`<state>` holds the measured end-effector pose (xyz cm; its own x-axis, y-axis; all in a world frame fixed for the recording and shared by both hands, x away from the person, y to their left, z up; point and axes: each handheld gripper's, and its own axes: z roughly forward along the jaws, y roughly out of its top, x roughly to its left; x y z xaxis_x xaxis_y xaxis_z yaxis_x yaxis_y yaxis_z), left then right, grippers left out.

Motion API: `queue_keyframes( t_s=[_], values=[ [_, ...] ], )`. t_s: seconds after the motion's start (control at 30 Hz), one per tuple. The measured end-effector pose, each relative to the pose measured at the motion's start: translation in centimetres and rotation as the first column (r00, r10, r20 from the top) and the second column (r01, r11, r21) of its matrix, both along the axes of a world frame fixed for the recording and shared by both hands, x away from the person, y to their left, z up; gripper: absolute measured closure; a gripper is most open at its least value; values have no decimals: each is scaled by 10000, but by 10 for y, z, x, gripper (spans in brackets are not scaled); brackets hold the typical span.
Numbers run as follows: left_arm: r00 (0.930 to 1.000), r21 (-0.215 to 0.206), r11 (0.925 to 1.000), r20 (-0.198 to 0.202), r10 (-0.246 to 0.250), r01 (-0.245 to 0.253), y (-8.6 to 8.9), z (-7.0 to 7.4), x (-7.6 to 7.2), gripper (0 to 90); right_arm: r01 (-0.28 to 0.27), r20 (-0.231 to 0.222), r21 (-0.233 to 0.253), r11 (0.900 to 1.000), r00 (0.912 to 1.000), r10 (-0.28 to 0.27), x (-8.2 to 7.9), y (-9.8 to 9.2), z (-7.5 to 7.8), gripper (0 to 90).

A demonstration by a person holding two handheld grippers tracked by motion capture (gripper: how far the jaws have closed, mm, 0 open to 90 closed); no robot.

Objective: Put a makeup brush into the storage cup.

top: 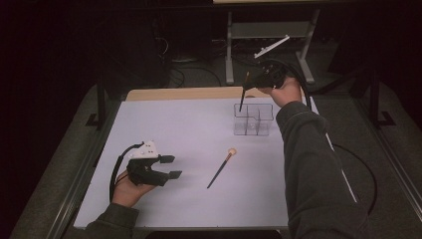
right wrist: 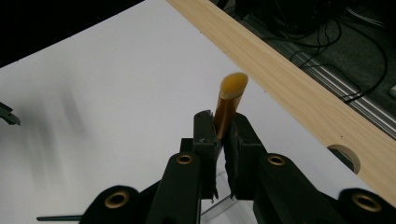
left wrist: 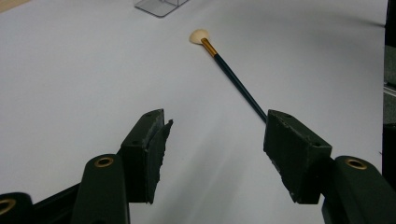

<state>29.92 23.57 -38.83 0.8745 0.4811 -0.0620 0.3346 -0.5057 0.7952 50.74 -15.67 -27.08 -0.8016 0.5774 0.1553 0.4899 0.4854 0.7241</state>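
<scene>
Holding a brush (right wrist: pixel 229 105) upright over the organizer (top: pixel 254 120), R gripper (top: pixel 251 78) clamps it; L gripper (top: pixel 169 167) jaws wide, near 2nd brush (top: pixel 221 168)

**Three cameras, one white table**

The high view looks forward and down from above the person's side, far enough back to take in the whole table (top: pixel 199 209) and the floor beyond it.

The left gripper view rides low behind the left gripper (left wrist: pixel 215 135), close to the tabletop, facing along its parted jaws towards the lying brush (left wrist: pixel 233 77) ahead and the organizer (left wrist: pixel 161 5) farther off. The high view shares both, the brush (top: pixel 220 169) and the organizer (top: pixel 254 119).

The right gripper view sits just behind the right gripper (right wrist: pixel 223 133), looking down past its jaws at the table's wooden edge (right wrist: pixel 299 88) beyond.
</scene>
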Motion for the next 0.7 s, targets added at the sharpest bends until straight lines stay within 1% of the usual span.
queue_keyframes(
  t_s=[0.07,0.1,0.3,0.47,0.7],
  values=[
    [10000,-2,10000,3,-31,31,0,0,0,383,18,-25,31,10000,10000,-18,0,0,-2,824],
    [10000,3,10000,-15,-40,40,0,0,0,383,69,-108,14,10000,9999,-69,0,0,-3,824],
    [10000,66,10000,-46,-63,64,-1,0,0,382,144,-159,56,9999,9998,-144,0,-2,-10,824],
    [10000,-20,10000,-77,-33,33,-2,-1,0,381,238,-211,125,9996,9995,-235,0,-3,-12,824],
    [10000,26,10000,-70,-65,65,-2,-1,0,380,174,-144,86,9998,9997,-173,1,1,-15,824]
  ],
)
